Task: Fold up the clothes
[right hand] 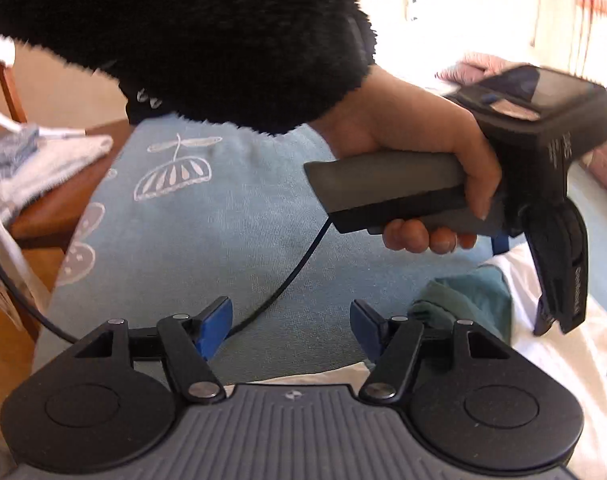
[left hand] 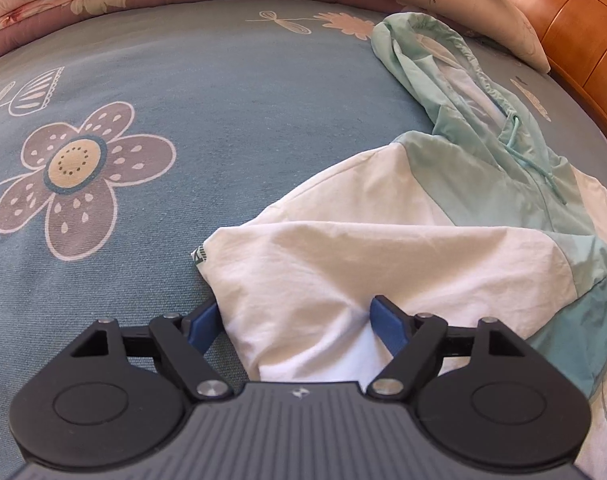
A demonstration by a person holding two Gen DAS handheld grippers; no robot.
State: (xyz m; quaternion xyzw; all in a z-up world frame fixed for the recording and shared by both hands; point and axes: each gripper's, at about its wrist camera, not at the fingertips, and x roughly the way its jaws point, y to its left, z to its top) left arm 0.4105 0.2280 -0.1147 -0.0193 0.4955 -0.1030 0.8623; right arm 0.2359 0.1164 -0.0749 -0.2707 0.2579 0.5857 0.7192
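Observation:
A hooded jacket [left hand: 443, 184] in white, mint and teal lies spread on the blue flowered bed sheet [left hand: 223, 120], hood toward the headboard. My left gripper [left hand: 295, 322] stands wide over a folded white sleeve [left hand: 343, 264]. The white cloth lies between its blue pads [left hand: 387, 326] without being squeezed. In the right wrist view my right gripper [right hand: 291, 328] is open over bare sheet [right hand: 223, 208], with nothing between its fingers. A teal cuff [right hand: 467, 292] of the jacket lies just to its right. A hand [right hand: 403, 136] in a black fuzzy sleeve holds the left gripper [right hand: 551, 326], which points down at the white cloth.
A folded pink flowered quilt [left hand: 63, 4] and a pillow [left hand: 483, 0] lie along the far side of the bed, against a wooden headboard [left hand: 583, 40]. Towels [right hand: 43, 160] sit on wooden furniture beside the bed. A black cable [right hand: 287, 280] trails across the sheet.

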